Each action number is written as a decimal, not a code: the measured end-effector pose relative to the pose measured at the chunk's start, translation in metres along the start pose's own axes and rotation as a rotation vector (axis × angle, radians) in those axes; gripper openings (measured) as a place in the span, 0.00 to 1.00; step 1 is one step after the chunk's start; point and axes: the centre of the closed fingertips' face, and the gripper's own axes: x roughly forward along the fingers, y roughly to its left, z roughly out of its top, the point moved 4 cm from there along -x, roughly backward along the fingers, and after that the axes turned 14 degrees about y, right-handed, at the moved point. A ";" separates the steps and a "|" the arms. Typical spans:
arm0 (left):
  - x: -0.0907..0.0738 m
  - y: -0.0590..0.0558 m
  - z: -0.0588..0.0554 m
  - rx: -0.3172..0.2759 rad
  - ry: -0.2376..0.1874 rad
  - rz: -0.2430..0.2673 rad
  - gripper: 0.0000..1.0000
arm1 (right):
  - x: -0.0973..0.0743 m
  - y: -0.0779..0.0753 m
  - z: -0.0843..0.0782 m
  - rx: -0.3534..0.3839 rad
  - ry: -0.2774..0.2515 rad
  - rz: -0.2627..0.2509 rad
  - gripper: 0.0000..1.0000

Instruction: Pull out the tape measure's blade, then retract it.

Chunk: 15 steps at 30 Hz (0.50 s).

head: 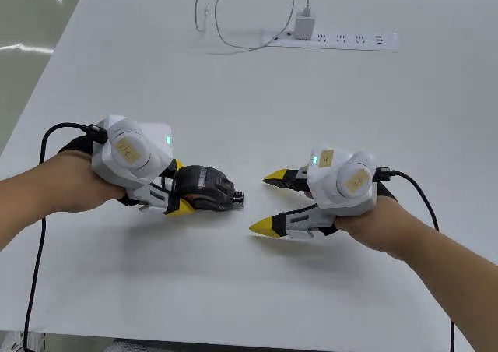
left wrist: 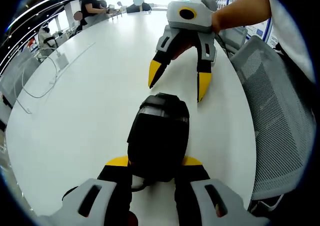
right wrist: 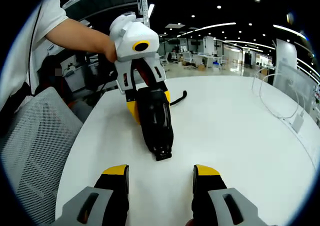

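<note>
Left tool (head: 180, 187) is pinching the black tape measure (head: 206, 189) across its case, and the case rests on the white counter (head: 233, 95). The case nose sticks out past the yellow fingertips (head: 181, 209) and points at the right tool (head: 263, 203). Blade is retracted, just the tab at the nose. Right tool's jaws are spread, holding nothing, tips near the tab but apart from it.

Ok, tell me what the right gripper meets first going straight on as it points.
Most likely the near end of the tape measure, held by the left gripper; it lies in line with the open jaws of the right gripper.
</note>
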 end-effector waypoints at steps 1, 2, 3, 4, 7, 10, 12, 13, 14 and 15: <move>0.000 0.000 0.000 0.001 0.001 0.000 0.28 | 0.001 0.000 0.000 -0.005 -0.001 -0.001 0.48; 0.000 0.000 0.000 0.001 0.002 0.000 0.28 | 0.002 -0.001 0.000 -0.008 0.000 -0.001 0.47; 0.000 0.000 0.000 0.001 0.002 -0.001 0.28 | 0.003 -0.001 0.001 -0.009 0.001 0.001 0.47; 0.000 0.000 0.000 -0.001 0.001 -0.001 0.28 | 0.004 -0.001 0.001 -0.013 0.000 0.002 0.46; 0.000 0.000 0.000 -0.005 0.000 -0.007 0.28 | 0.006 -0.002 0.002 -0.022 -0.001 -0.003 0.41; 0.000 0.000 0.000 -0.003 0.000 -0.009 0.28 | 0.008 -0.003 0.004 -0.027 -0.008 -0.006 0.39; 0.000 0.000 0.000 -0.004 0.000 -0.010 0.28 | 0.010 -0.003 0.005 -0.035 -0.006 -0.006 0.38; 0.000 0.000 0.000 -0.005 0.001 -0.010 0.28 | 0.011 -0.003 0.006 -0.037 -0.007 -0.005 0.37; 0.000 0.000 0.000 -0.006 0.001 -0.010 0.28 | 0.012 -0.003 0.006 -0.037 -0.005 -0.004 0.36; 0.001 0.000 0.000 -0.006 0.001 -0.010 0.28 | 0.013 -0.003 0.006 -0.038 -0.001 -0.004 0.36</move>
